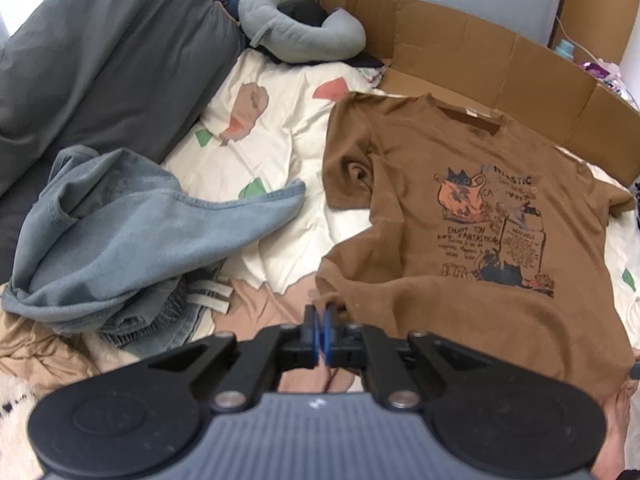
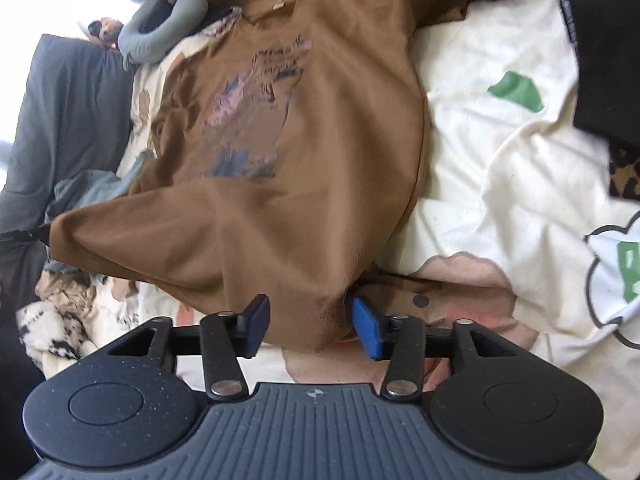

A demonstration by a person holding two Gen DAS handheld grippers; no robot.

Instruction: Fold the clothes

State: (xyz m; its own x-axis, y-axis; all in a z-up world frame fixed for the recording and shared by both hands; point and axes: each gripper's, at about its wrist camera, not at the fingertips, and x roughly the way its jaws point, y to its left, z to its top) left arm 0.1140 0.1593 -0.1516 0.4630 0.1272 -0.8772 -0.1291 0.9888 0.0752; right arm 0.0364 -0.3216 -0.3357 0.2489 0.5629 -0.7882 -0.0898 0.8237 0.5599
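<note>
Lying face-up on the patterned bedsheet [image 1: 276,120], right of center in left-wrist view, brown graphic t-shirt [image 1: 460,208]. Left gripper [image 1: 319,330] pinched tight, prob. on shirt's hem corner. Right gripper [image 2: 308,322] fingers wide, hem bunched btwn them. Denim garment [image 1: 120,220] heaped at left.

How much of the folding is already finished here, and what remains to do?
Done: the brown T-shirt lies spread print-up on the bed sheet, not yet folded. In hand: the left gripper is shut at its hem corner; the right gripper is open around the other hem corner. Left: all folds of this shirt, then the crumpled blue denim garment beside it.
</note>
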